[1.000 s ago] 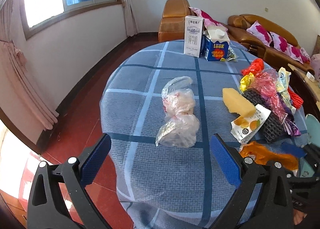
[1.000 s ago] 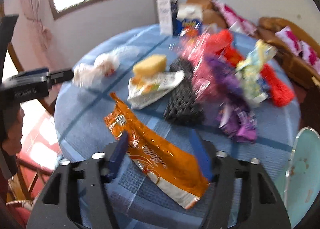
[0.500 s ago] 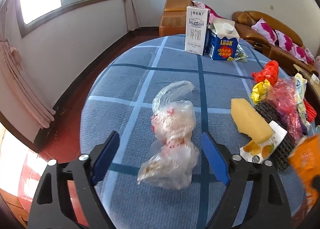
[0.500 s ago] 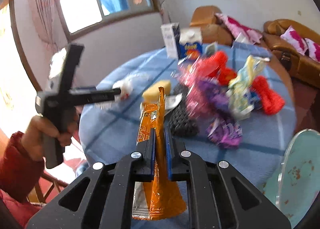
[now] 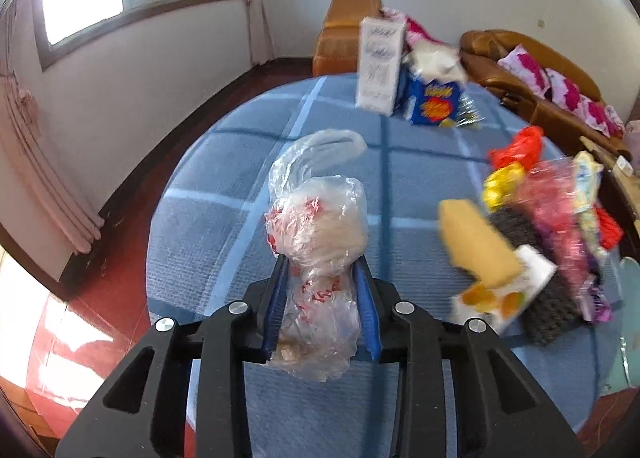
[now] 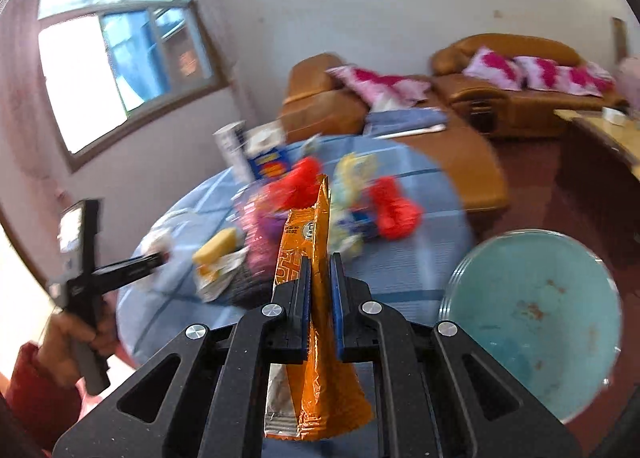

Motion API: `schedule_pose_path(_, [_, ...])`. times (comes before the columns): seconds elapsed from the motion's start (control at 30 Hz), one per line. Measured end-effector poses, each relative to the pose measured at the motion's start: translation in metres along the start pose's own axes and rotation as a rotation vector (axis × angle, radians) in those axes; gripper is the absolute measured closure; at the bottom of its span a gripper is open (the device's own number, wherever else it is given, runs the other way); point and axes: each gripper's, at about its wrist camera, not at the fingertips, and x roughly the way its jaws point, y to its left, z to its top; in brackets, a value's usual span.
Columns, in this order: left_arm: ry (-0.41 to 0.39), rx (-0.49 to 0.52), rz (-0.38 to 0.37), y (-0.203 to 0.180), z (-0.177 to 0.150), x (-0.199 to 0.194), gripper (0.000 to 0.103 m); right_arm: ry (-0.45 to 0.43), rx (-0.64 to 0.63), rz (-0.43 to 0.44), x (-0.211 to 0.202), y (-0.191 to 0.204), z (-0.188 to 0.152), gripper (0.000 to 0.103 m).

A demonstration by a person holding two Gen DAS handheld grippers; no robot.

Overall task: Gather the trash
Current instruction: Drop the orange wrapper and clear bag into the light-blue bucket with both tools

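Observation:
A crumpled clear plastic bag (image 5: 320,226) with red print lies on the blue checked tablecloth (image 5: 224,242). My left gripper (image 5: 322,278) is closing on its lower part, and the blue pads press into the plastic from both sides. In the right wrist view my right gripper (image 6: 319,278) is shut on an orange snack wrapper (image 6: 310,258), held upright above the table, its silver inside showing at the bottom. The left gripper (image 6: 160,258) also shows there, held by a hand in a red sleeve.
A heap of trash lies on the table's right side: a yellow sponge (image 5: 476,246), a black mesh pad (image 5: 548,298), red, pink and purple wrappers (image 5: 560,194). A white carton (image 5: 378,66) and a blue carton (image 5: 434,102) stand at the far edge. A light blue round basin (image 6: 536,318) sits right of the table.
My left gripper moved forward over the plastic bag and closed around it. My right gripper closed on the orange wrapper, lifted it off the table and swung toward the right.

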Motion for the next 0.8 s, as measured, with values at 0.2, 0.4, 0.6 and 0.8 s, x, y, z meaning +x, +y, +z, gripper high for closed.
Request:
schedule_pose_path(0.2, [-0.073, 0.067, -0.086, -0.039, 0.000, -0.045, 0.070, -0.066, 0.067, -0.128, -0.025, -0.034, 0.002, 0.093])
schedule_pose_path(0.4, [-0.111, 0.158, -0.184, -0.092, -0.005, -0.076, 0.070, -0.091, 0.146, -0.239, -0.043, -0.066, -0.001, 0.093])
schedule_pose_path(0.6, [-0.103, 0.256, -0.279, -0.149, -0.016, -0.089, 0.070, -0.116, 0.182, -0.357, -0.052, -0.092, -0.002, 0.093])
schedule_pose_path(0.8, [-0.087, 0.337, -0.357, -0.200, -0.026, -0.096, 0.070, -0.116, 0.246, -0.405, -0.056, -0.113, -0.010, 0.093])
